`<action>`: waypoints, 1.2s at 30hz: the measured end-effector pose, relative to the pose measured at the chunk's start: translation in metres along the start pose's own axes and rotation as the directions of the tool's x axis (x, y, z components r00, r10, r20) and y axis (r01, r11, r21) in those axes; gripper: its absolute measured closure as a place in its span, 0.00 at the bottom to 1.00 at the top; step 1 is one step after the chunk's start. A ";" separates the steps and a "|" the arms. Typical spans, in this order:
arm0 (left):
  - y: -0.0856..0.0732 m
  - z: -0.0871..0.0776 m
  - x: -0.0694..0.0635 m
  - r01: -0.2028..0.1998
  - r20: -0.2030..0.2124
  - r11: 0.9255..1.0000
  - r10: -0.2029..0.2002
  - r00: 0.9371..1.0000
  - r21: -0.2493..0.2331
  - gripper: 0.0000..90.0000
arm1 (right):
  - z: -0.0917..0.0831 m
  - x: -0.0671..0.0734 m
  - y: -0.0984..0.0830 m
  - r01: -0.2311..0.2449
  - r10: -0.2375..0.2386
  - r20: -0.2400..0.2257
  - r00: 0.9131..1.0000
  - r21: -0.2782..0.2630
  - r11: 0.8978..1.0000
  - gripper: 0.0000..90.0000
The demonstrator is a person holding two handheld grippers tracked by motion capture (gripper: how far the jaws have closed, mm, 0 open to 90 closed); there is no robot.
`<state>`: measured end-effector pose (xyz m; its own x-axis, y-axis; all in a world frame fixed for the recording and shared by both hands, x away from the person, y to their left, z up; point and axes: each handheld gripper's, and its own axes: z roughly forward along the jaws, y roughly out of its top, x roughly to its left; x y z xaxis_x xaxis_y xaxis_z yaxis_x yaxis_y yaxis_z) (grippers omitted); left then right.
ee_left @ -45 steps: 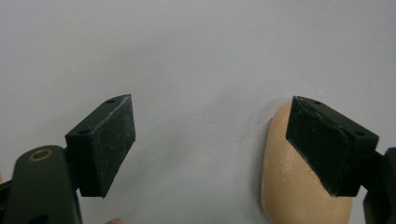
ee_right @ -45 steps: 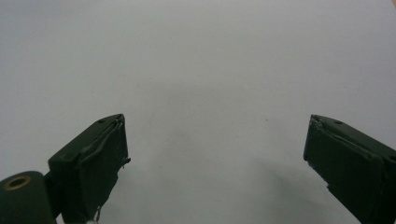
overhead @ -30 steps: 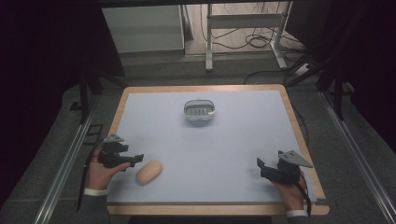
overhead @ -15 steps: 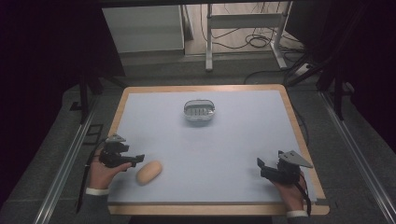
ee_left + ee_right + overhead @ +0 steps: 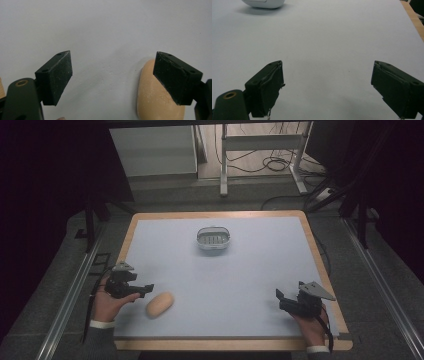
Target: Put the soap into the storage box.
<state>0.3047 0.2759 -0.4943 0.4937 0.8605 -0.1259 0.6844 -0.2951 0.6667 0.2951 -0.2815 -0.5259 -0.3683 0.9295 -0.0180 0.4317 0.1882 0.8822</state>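
Observation:
A tan, bread-like oval roll (image 5: 159, 304) lies on the pale table sheet near the front left. My left gripper (image 5: 146, 288) is open just left of it; in the left gripper view the roll (image 5: 155, 100) sits partly behind the right jaw, with the gripper (image 5: 112, 77) holding nothing. A small white slotted dish (image 5: 213, 239) stands at the middle back of the table. My right gripper (image 5: 279, 298) rests open near the front right, its jaws wide over bare sheet (image 5: 327, 85).
The table's wooden rim (image 5: 320, 265) frames the sheet. The dish's underside (image 5: 263, 3) shows at the top left of the right gripper view. Beyond the table stand a white cabinet (image 5: 152, 150), metal frame legs (image 5: 223, 165) and floor cables.

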 end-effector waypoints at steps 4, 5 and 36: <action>0.001 -0.003 0.000 -0.009 0.000 1.000 0.009 1.000 0.010 0.18 | 0.000 0.000 0.000 -0.003 0.003 0.003 1.000 -0.001 1.000 0.12; 0.002 -0.004 -0.001 -0.011 0.002 1.000 0.010 1.000 0.011 0.18 | 0.000 0.000 0.000 -0.002 0.002 0.003 1.000 0.000 1.000 0.12; 0.023 -0.011 -0.028 -0.109 0.054 0.989 0.104 0.993 0.104 0.19 | 0.001 0.001 0.000 -0.002 0.002 0.019 1.000 0.005 1.000 0.12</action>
<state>0.3010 0.2493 -0.4675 0.5902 0.8016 -0.0957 0.6789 -0.4286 0.5962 0.2955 -0.2805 -0.5262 -0.3519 0.9357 -0.0253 0.4366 0.1881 0.8798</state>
